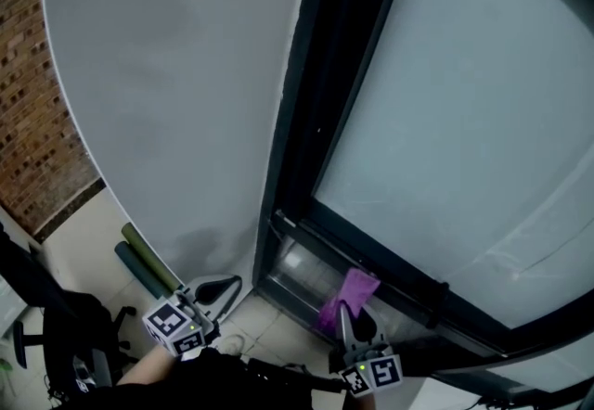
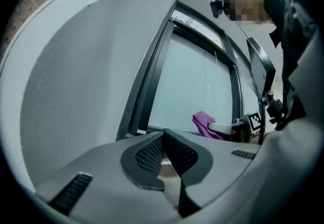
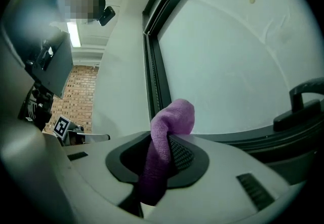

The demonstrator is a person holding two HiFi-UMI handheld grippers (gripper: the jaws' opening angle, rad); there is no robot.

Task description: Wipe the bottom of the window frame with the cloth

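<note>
the right gripper (image 1: 355, 325) clamps the purple cloth (image 1: 345, 295) against the window frame's bottom rail (image 1: 295, 262); the left gripper (image 1: 219, 291) sits closed, empty.

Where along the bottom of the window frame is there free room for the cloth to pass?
Bare: the bottom rail between the frame's left corner and the cloth in the right gripper. Crowded: right of the cloth, where a window handle sticks out.

Head view looks steeply down; both gripper views look up, close, sharing the window frame (image 1: 311, 121).
</note>
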